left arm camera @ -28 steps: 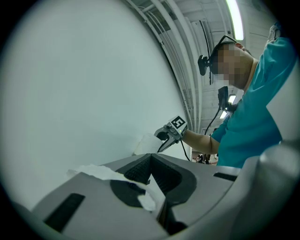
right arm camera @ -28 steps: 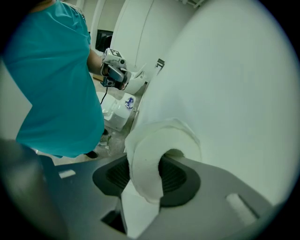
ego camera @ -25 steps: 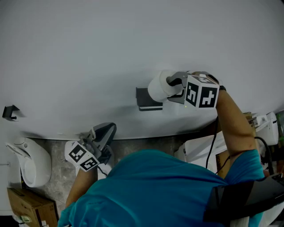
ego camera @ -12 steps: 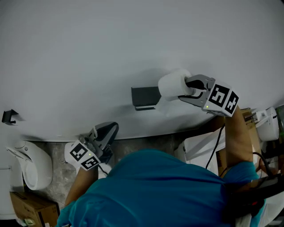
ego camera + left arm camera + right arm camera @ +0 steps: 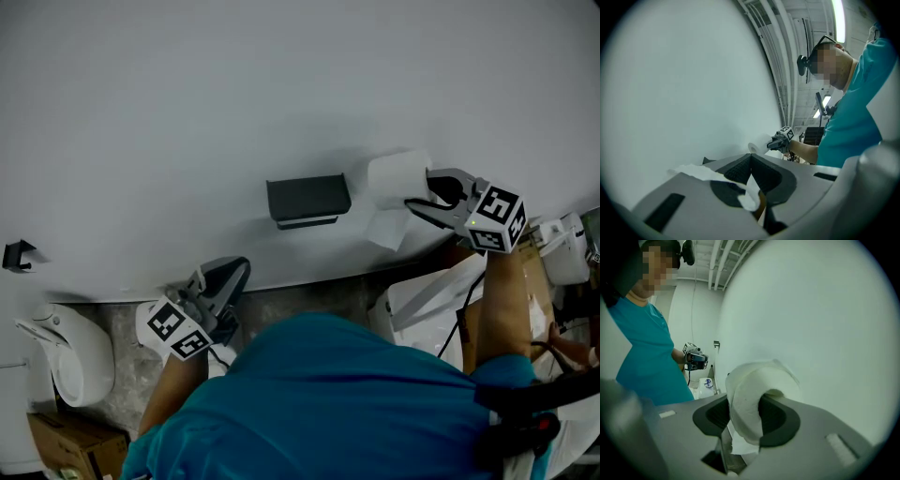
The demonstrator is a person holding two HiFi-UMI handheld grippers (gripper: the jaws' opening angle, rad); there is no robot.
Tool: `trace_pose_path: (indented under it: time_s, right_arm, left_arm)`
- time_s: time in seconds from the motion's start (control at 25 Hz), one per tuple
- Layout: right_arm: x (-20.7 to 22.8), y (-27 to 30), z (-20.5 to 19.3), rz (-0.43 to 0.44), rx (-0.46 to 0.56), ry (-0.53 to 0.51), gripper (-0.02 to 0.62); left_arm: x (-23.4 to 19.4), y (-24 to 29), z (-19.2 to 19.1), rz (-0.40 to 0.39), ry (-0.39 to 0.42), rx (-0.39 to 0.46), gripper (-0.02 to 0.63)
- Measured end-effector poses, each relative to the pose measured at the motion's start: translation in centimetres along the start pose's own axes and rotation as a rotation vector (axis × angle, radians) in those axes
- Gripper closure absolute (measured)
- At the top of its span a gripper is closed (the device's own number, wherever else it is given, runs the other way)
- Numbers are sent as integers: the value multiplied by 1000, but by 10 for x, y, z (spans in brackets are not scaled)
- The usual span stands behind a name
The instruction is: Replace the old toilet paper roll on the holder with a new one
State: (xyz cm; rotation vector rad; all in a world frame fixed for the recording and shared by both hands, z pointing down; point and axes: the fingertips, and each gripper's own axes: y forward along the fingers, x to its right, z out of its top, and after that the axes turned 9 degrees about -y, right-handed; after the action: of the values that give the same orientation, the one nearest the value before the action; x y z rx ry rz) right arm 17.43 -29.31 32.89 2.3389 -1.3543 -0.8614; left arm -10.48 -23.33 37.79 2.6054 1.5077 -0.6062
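A plain pale wall (image 5: 281, 84) fills most of what I see. Near its left edge a small dark bracket (image 5: 19, 255) sticks out. Down at the wall's foot on the left, a white porcelain fixture (image 5: 75, 361) stands over the speckled grey floor (image 5: 127, 370), with a cardboard box (image 5: 66, 445) just beside it. At the wall's foot on the right lies crumpled white plastic sheeting (image 5: 422, 305). Overhead, pipes (image 5: 785, 56) run along the ceiling near a lit strip light (image 5: 839, 18).
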Motion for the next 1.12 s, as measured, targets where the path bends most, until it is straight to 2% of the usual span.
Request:
trace_pose_path:
  time_s: [0.2,0.36,0.76,0.96,1.12]
  right_arm:
    - [-1,1,-27,7,48,146,437]
    - [-7,6,-49,37,129,297,439]
    - [-24,33,-84,193,385,720,440]
    - [-26,51,-92,251,468,851,440]
    - [-30,63,-99,283,473,887,442]
  left_arm:
    - [-3,2,-4,-9,-10,-8,597]
    - [0,4,-6,-13,-12,-12,597]
    - [6,-1,-5,-1,-10,-14,597]
    - [2,-7,-6,15,-15,-11,597]
    - [5,-8,-5,23,-11,-9,597]
